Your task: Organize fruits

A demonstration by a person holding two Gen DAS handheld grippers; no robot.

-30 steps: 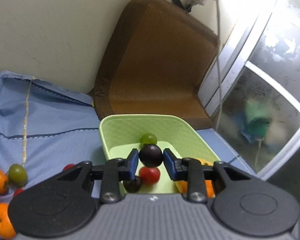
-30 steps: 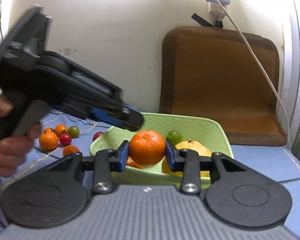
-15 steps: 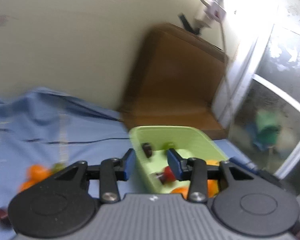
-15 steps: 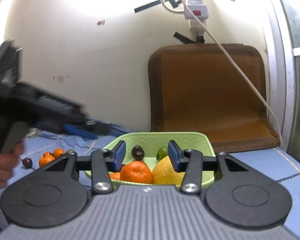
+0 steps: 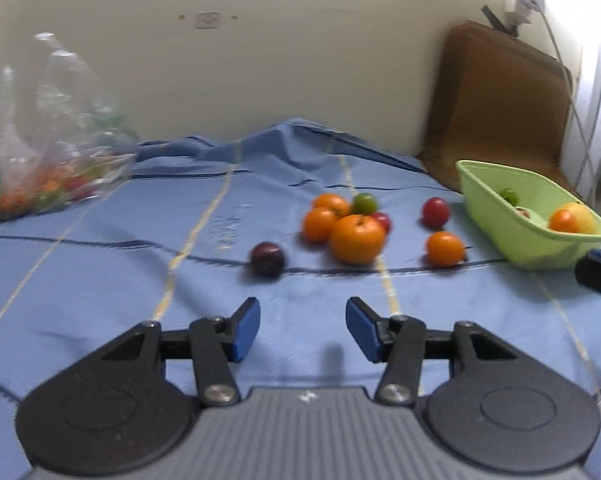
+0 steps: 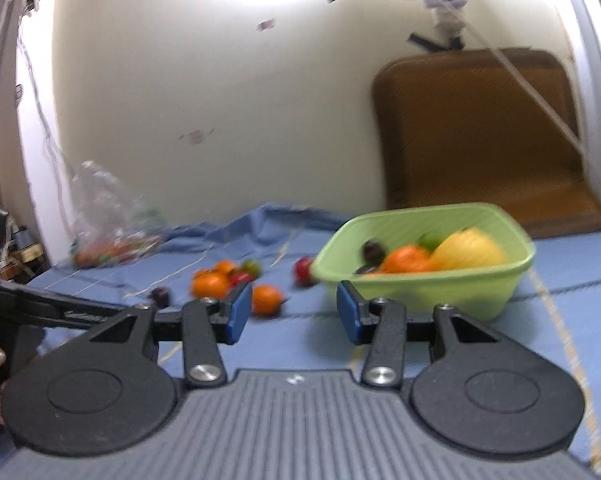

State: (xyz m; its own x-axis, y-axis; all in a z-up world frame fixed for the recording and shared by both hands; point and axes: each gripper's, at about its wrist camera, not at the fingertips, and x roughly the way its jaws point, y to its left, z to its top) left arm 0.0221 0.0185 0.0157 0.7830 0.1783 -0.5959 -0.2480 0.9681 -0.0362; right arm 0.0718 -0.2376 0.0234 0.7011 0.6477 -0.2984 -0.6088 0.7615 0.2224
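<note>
A green basket (image 5: 532,250) (image 6: 436,294) at the right holds a yellow fruit (image 6: 466,250), an orange (image 6: 406,260), a dark plum (image 6: 373,250) and a green fruit (image 5: 507,196). On the blue cloth lie several loose fruits: a large orange (image 5: 357,238), smaller oranges (image 5: 444,248), a dark plum (image 5: 267,259), a red tomato (image 5: 435,211) and a green one (image 5: 365,203). My left gripper (image 5: 302,330) is open and empty, low over the cloth in front of the loose fruits. My right gripper (image 6: 289,316) is open and empty, in front of the basket.
A clear plastic bag (image 5: 56,160) with small fruits lies at the far left. A brown cushion (image 5: 500,108) leans on the wall behind the basket. A white cable (image 6: 512,68) hangs from a wall socket. The left gripper's body (image 6: 40,308) shows at the left of the right wrist view.
My left gripper let the dark plum go into the basket and swung left to the loose fruits. My right gripper let the orange go into the basket and pulled back.
</note>
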